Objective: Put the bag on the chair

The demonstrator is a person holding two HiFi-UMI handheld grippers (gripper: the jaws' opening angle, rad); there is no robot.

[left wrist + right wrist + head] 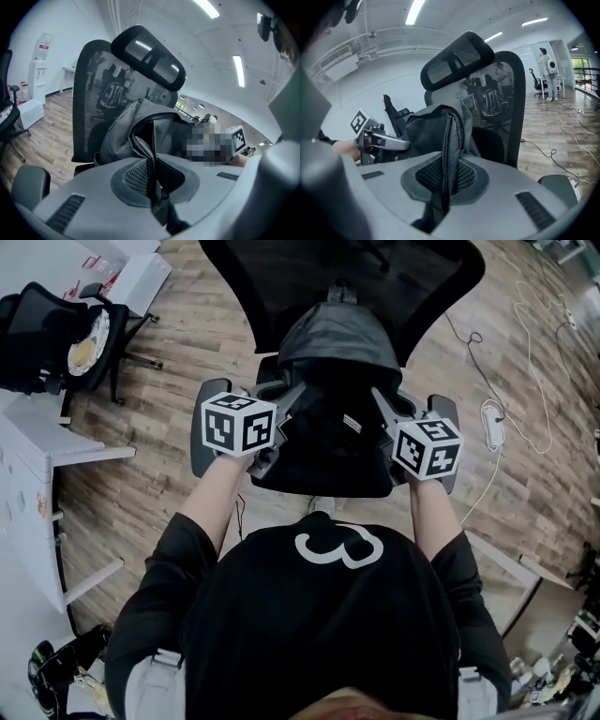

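A dark grey bag (333,371) sits upright on the seat (328,486) of a black mesh office chair (347,277), leaning toward its backrest. My left gripper (289,409) is at the bag's left side and my right gripper (380,407) at its right side. In the left gripper view the jaws (154,187) are shut on a strap (151,164) of the bag (131,131). In the right gripper view the jaws (443,187) are shut on another strap (449,150) of the bag (424,131). The bag's underside is hidden.
The chair's armrests (202,432) (450,413) flank my grippers. A second black chair (47,334) and a white desk (37,460) stand at the left. Cables (530,352) and a white power strip (492,425) lie on the wood floor at right. A person (547,70) stands far off.
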